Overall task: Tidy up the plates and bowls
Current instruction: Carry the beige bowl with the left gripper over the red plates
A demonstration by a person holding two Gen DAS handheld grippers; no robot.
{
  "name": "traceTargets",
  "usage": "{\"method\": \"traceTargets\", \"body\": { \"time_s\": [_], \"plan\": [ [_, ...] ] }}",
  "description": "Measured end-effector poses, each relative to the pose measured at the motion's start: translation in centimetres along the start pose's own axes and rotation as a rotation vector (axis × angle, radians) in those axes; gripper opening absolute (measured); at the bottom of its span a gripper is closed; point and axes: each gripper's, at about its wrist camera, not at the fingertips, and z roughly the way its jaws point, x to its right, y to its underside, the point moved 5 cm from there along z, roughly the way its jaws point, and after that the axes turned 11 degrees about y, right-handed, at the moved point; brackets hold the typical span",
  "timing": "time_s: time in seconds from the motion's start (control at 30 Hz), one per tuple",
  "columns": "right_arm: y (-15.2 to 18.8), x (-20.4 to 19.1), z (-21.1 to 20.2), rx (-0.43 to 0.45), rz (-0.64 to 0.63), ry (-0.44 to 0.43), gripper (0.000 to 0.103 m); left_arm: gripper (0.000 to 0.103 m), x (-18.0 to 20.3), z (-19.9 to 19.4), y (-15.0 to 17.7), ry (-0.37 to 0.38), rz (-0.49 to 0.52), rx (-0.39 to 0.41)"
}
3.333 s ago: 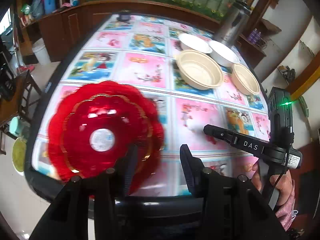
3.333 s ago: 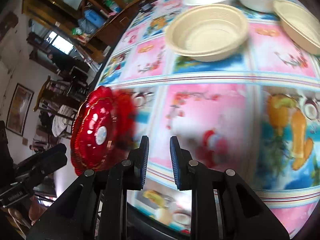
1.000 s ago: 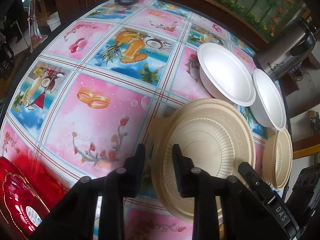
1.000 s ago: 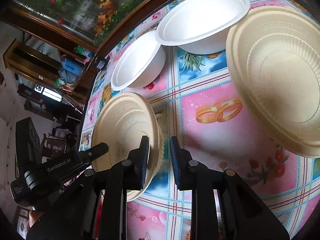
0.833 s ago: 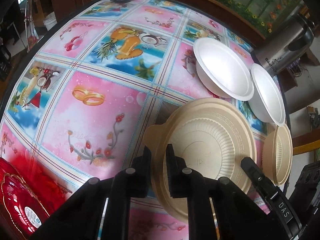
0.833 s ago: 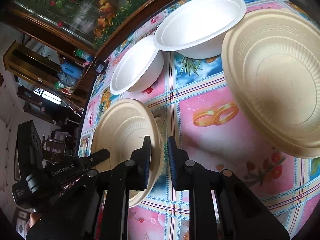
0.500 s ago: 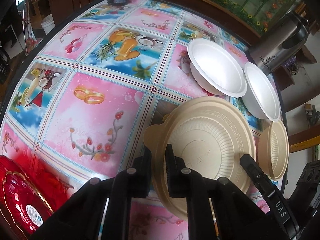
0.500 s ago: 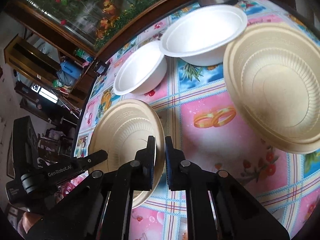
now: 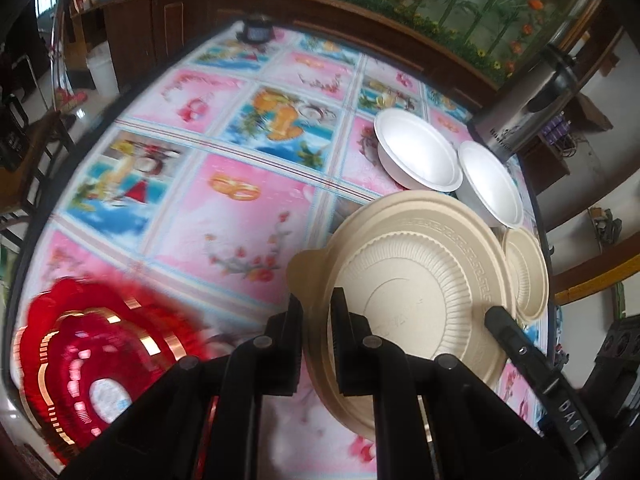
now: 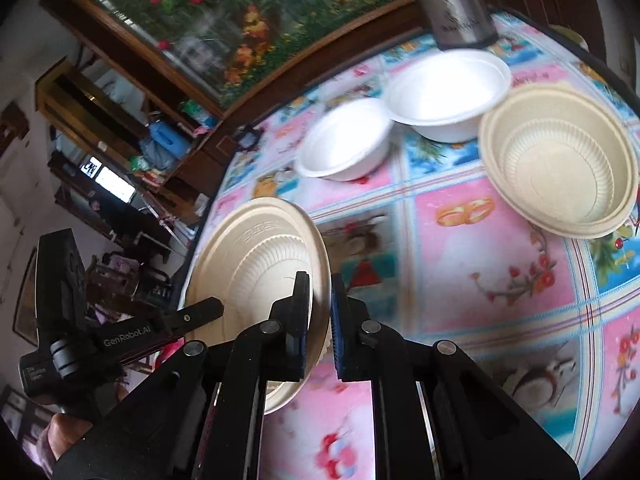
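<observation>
A dark wooden sideboard and a flowered panel run behind the round table (image 9: 256,204), which is covered by a cloth of pink and blue picture squares. In the left wrist view the left gripper (image 9: 316,320) has its jaws clamped on the near-left rim of the large beige plate (image 9: 420,280), which fills the area from centre toward 4 o'clock; the rim passes between the two black pads. The right gripper (image 10: 320,312) grips the same plate's (image 10: 256,264) opposite rim, its pads pressed together on the edge, and the plate looks tilted and off the cloth, though blur makes that hard to confirm. In the right wrist view the left gripper's (image 10: 212,308) finger shows at 8 o'clock over the plate's far edge.

Two white bowls (image 9: 416,156) sit touching at 2 o'clock in the left view, just in front of a steel flask (image 9: 524,112). A smaller beige bowl (image 9: 528,272) lies just beyond the held plate at 3 o'clock. A red scalloped plate (image 9: 92,364) with gold trim rests near the table's edge at 8 o'clock, smeared by motion.
</observation>
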Motion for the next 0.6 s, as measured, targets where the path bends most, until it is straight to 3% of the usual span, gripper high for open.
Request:
{"method": "traceTargets", "body": {
  "time_s": [0.33,0.6],
  "plan": [
    [4.6,-9.1,-2.4,-0.002,-0.156,-0.091,0.009,0.01,-5.9,-9.4,3.0,-0.07,0.009,0.097],
    [9.8,-14.7,-0.1,-0.083,-0.291,-0.092,0.009,0.011,-12.0,-11.9,6.3,-0.145,-0.041,0.1]
  ]
}}
